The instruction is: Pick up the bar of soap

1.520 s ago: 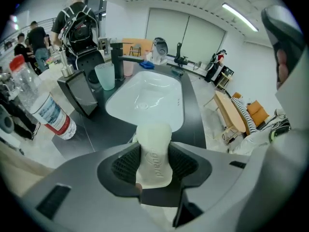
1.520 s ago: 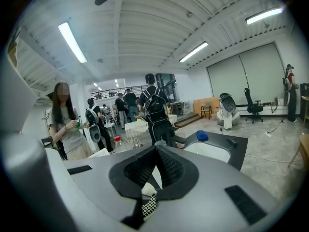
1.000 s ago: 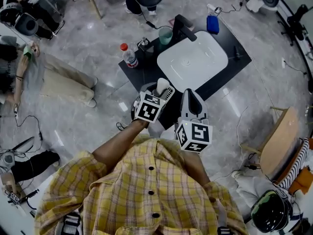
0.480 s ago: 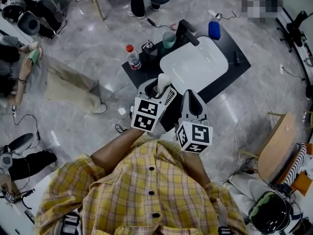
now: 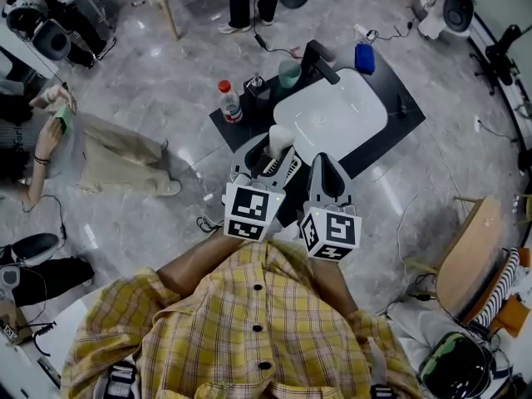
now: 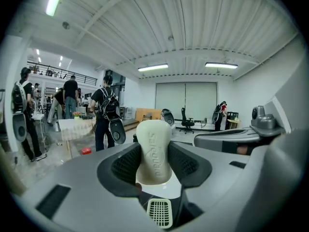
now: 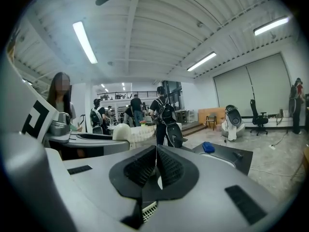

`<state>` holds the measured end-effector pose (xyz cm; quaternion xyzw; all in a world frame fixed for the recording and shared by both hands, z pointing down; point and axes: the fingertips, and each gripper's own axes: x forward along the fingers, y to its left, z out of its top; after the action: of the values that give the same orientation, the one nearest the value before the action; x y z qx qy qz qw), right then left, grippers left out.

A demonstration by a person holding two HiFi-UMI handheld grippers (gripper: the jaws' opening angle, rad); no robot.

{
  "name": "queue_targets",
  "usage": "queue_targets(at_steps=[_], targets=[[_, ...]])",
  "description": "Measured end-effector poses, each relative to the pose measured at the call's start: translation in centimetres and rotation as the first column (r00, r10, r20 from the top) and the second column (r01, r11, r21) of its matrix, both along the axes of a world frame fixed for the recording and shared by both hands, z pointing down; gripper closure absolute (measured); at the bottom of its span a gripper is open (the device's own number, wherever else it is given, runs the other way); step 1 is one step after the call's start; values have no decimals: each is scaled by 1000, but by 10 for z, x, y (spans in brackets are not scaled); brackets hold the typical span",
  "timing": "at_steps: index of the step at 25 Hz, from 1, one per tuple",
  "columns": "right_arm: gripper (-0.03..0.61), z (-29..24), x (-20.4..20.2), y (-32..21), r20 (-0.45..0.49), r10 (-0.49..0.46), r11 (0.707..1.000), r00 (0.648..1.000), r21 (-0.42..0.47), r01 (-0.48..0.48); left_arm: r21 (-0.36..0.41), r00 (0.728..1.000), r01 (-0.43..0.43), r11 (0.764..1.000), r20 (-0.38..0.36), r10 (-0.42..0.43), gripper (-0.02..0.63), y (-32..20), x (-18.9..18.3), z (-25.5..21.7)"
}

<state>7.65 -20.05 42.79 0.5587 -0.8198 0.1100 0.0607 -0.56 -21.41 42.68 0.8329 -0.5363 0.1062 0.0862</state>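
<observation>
A cream white bar of soap (image 6: 154,151) stands upright between the black pads of my left gripper (image 6: 154,163), which is shut on it. In the head view the same soap (image 5: 279,137) pokes out of the left gripper (image 5: 278,150), held above the near left edge of the black counter (image 5: 389,123). My right gripper (image 5: 325,169) hovers just to the right of it, level with it. Its pads (image 7: 166,170) meet with nothing between them, so it is shut and empty. From the right gripper view the soap (image 7: 120,131) shows at the left.
A white basin (image 5: 337,113) with a black tap (image 5: 318,59) sits in the counter. A teal cup (image 5: 289,74), a red-capped bottle (image 5: 230,100) and a blue object (image 5: 363,57) stand around it. People stand and sit on the grey floor nearby; a wooden chair (image 5: 470,252) is at right.
Both grippers stay almost still with the soap held in the left one. The head view has shifted slightly, so the counter and floor appear a little lower.
</observation>
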Motion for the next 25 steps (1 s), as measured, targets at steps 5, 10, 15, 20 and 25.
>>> queue_targets(at_steps=[5,10,15,20,25], targets=[[558,-3,-1,1,-9,-9,1000,1000,15,9,79,1000,18,997,-11,-17,426,9,-1,-18],[558,-8,0,-3,-12,-12,999,1000,41,12,155,1000,19,988,-12,-18,426,14,2,-31],[558,-14,-2,-5,-12,-20,997,1000,72,21,183,1000,15,983,-10,-14,426,13,2,-36],[558,-19,-2,-4,-27,-16,995,1000,97,19,197,1000,12,980,1,-13,426,14,2,-37],[558,-20,-2,-3,-29,-19,994,999,106,22,200,1000,13,980,-1,-13,426,15,3,-37]])
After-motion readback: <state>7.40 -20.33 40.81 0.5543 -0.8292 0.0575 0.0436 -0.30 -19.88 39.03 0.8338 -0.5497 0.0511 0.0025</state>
